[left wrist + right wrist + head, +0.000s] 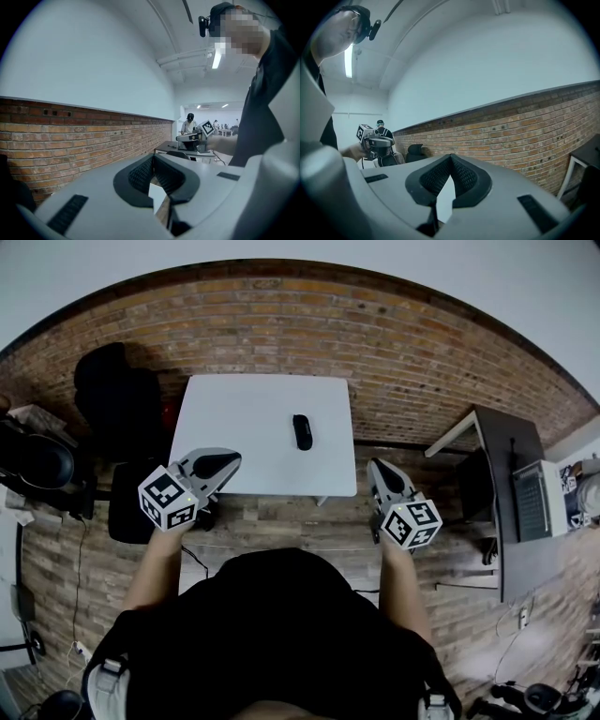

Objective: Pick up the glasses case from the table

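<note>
Hovering at the counter's [234, 409] near edge, left tongs [228, 461] and right tongs [379, 469] are both closed, empty; reaching the case [302, 431] ahead between them unopened risks shoving it.

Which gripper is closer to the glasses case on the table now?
Left, though only slightly. The left gripper is over the table's near left corner, the glasses case ahead to its right. The right gripper is off the near right corner, the case ahead to its left.
</note>
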The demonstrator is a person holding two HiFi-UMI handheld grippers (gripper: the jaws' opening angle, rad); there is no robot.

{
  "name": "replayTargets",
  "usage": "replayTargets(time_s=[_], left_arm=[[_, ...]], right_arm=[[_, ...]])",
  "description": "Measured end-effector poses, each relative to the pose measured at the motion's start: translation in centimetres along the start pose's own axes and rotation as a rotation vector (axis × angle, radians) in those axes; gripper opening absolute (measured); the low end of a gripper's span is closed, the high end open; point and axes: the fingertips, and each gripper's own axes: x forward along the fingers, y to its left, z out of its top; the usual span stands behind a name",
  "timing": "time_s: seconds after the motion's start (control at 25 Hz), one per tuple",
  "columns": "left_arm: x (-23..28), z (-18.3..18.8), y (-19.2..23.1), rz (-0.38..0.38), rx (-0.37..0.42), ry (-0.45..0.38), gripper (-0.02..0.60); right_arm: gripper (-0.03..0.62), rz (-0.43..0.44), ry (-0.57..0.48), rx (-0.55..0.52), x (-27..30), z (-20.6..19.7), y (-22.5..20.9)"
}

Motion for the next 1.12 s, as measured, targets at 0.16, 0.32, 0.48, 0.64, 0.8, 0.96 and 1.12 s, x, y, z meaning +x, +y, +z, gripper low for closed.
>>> replayTargets(time_s=[0.16, 0.32, 0.48, 0.64, 0.8, 0.96, 1.12], left_arm=[[0.7, 0.0, -0.1, -0.003, 0.004, 0.003, 0.011], [1.5, 0.2, -0.4, -0.019, 0.009, 0.014, 0.011], [2.2, 0.3, -0.8, -0.033, 0.015, 0.022, 0.011], [2.4, 0.4, -0.7, -0.041, 0.019, 0.028, 0.011], [2.4, 0.3, -0.3, -0.032, 0.011, 0.023, 0.011], [2.7, 0.0, 0.0, -0.029, 0.002, 0.019, 0.012], [2.8, -0.3, 0.6, -0.029, -0.005, 0.023, 0.011]], right_arm=[[0.015, -0.002, -0.002, 0.003, -0.2, 0.0, -0.5], [0.015, -0.007, 0.001, 0.009, -0.4, 0.0, -1.1], [0.015, -0.006, 0.0, 0.016, -0.6, -0.1, -1.4], [0.015, 0.0, 0.003, 0.026, -0.5, -0.5, -1.4], [0.015, 0.013, 0.011, 0.021, -0.1, -0.6, -1.1], [0.015, 0.009, 0.018, 0.022, 0.3, -0.6, -1.3], [0.015, 0.013, 0.02, 0.024, 1.0, -0.5, -1.5]])
